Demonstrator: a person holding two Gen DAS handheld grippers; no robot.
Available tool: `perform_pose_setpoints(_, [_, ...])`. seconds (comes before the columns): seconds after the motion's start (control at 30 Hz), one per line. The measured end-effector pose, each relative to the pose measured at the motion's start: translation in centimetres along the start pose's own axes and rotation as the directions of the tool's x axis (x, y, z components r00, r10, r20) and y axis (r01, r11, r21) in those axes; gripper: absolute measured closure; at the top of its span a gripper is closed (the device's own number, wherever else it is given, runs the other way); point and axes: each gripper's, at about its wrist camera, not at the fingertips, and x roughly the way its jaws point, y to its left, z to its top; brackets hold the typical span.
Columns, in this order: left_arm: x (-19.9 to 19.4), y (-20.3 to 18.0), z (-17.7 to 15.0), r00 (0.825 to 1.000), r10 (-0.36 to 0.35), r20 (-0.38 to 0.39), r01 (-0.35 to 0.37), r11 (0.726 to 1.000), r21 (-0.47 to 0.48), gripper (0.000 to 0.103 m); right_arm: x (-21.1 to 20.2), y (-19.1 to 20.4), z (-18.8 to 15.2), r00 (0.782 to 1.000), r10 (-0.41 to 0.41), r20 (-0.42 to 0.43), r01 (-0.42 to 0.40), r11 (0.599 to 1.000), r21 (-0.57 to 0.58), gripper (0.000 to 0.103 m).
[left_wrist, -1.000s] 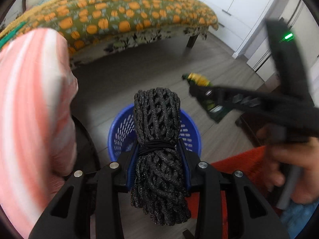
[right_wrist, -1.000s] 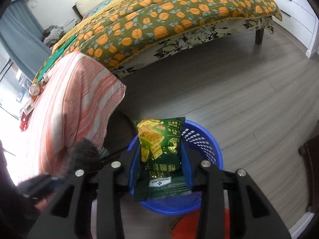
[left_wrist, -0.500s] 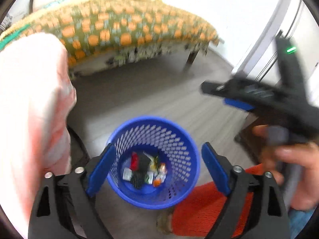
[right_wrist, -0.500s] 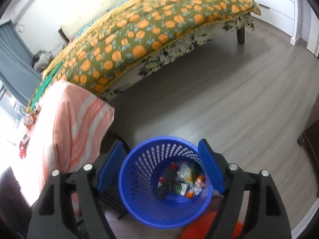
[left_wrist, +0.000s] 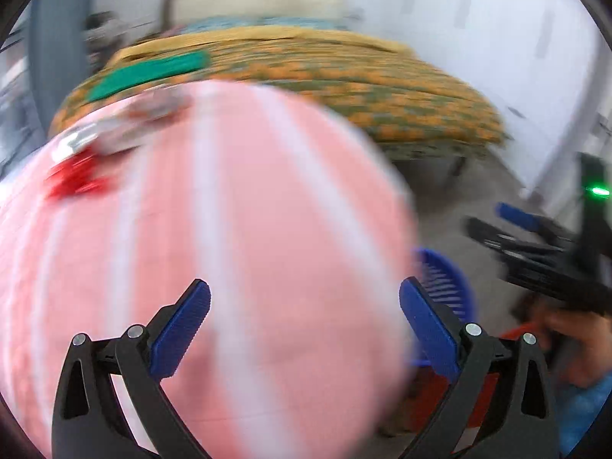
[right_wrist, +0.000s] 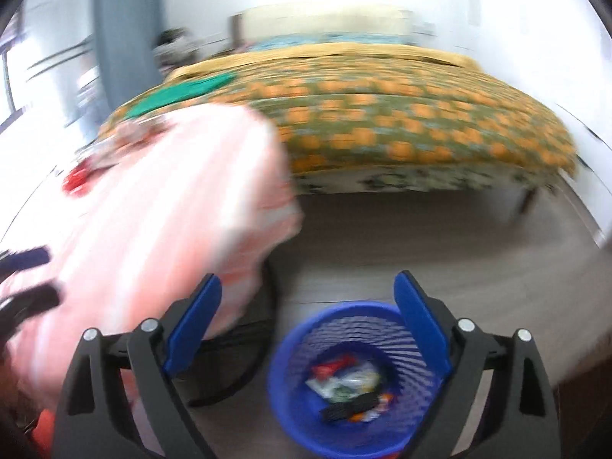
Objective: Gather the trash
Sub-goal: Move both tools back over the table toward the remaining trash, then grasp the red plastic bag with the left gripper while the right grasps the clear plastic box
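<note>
Both views are smeared with motion blur. In the left wrist view the left gripper (left_wrist: 304,306) has its jaws opening, already spread wide, with nothing between the blue pads; behind them a pink-and-white striped cloth (left_wrist: 229,229) fills most of the picture. Only a sliver of the blue basket (left_wrist: 447,287) shows past the cloth's right edge, so its contents are hidden here. This view alone shows the right gripper (left_wrist: 493,218) from outside, with a green light (left_wrist: 598,191) glowing on its body and a hand (left_wrist: 581,344) around its grip. The right wrist view looks straight into the basket (right_wrist: 290,363) on the grey floor (right_wrist: 440,237): the trash (right_wrist: 348,386), a heap of wrappers and a dark netted bundle, lies at its bottom. The right gripper (right_wrist: 308,298) is likewise opening wide and holds nothing. Beyond stands a bed (right_wrist: 382,114) with an orange-patterned cover.
</note>
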Motion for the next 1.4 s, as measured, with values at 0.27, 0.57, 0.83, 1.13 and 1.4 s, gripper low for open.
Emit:
perform_pose_setpoints(0.27, [0.1, 13.8, -1.5, 0.969, 0.229, -0.096, -0.242, 0.960, -0.144, 0.005, 4.1, 14.1, 5.2, 0.980, 0.170, -0.106, -0.185, 0.971, -0.152, 0.009])
perform_pose_setpoints(0.57, [-0.2, 19.9, 0.8, 0.961, 0.266, -0.077, -0.276, 0.941, -0.197, 0.005, 12.4, 21.6, 6.0, 0.972, 0.112, -0.208, -0.169, 0.945, -0.281, 0.009])
perform_pose_setpoints(0.83, [4.7, 20.7, 9.1, 0.951, 0.307, -0.031, -0.306, 0.925, -0.225, 0.005, 13.1, 21.1, 5.9, 0.966, 0.123, -0.226, -0.179, 0.952, -0.248, 0.005])
perform_pose_setpoints(1.13, [7.8, 23.7, 10.2, 0.909, 0.389, -0.148, -0.415, 0.874, -0.251, 0.005, 12.8, 20.9, 5.9, 0.966, 0.127, -0.227, -0.183, 0.952, -0.244, 0.005])
perform_pose_setpoints(1.4, [1.3, 28.1, 4.1, 0.931, 0.340, -0.136, -0.365, 0.893, -0.265, 0.005, 12.8, 20.9, 5.9, 0.965, 0.127, -0.227, -0.183, 0.952, -0.245, 0.005])
